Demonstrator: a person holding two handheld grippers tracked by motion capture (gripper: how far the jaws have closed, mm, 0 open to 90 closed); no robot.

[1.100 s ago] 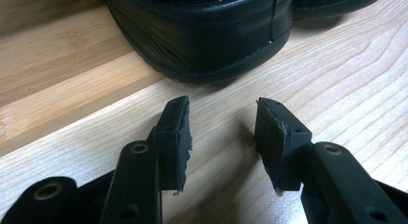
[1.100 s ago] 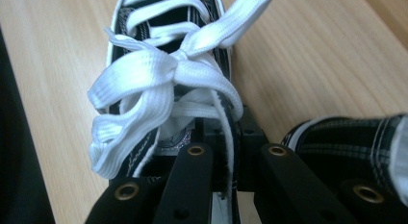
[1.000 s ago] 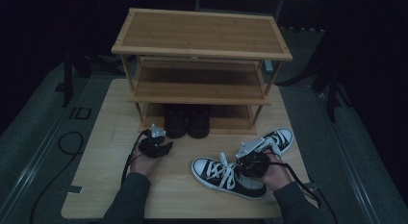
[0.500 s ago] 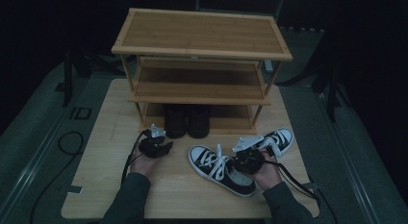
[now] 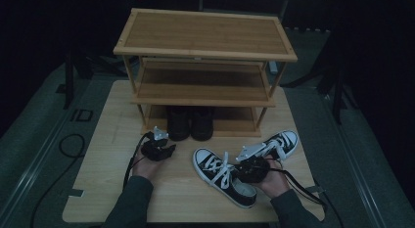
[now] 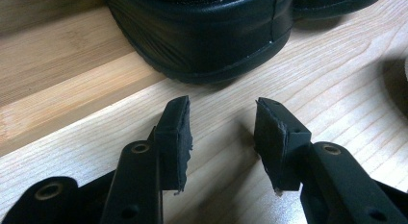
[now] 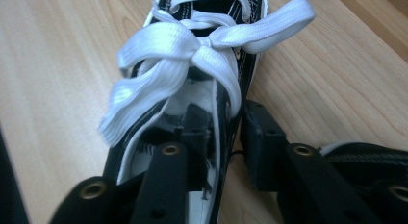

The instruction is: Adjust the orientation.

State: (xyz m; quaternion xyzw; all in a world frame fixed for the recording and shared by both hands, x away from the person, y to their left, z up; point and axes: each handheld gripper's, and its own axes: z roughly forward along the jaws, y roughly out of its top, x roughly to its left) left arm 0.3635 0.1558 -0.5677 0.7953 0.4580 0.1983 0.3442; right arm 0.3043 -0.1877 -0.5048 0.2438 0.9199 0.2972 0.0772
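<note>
As I held the rig at this moment, I logged the following:

Right gripper [image 7: 223, 147]: closed on the side wall of the near sneaker [image 5: 222, 176] beside its opening, one jaw inside, one outside.
Left gripper [image 6: 222, 137]: jaws apart, holding nothing, low over the table [image 5: 105, 154] just in front of the black shoes [image 5: 190, 123].
Task item location: the near sneaker lay at the front of the table, toe pointing toward the rack; the second sneaker [image 5: 279, 142] lay just behind it to the right.
Step technique: I judged that the grip needed to stay deep on the wall, clear of the white laces [image 7: 192, 51], and that the lift should be level so the shoe would not swing.
Shoe rack [image 5: 205, 52]: bottom shelf held the black shoes; top shelf was bare, and I saw nothing on the middle shelf.
</note>
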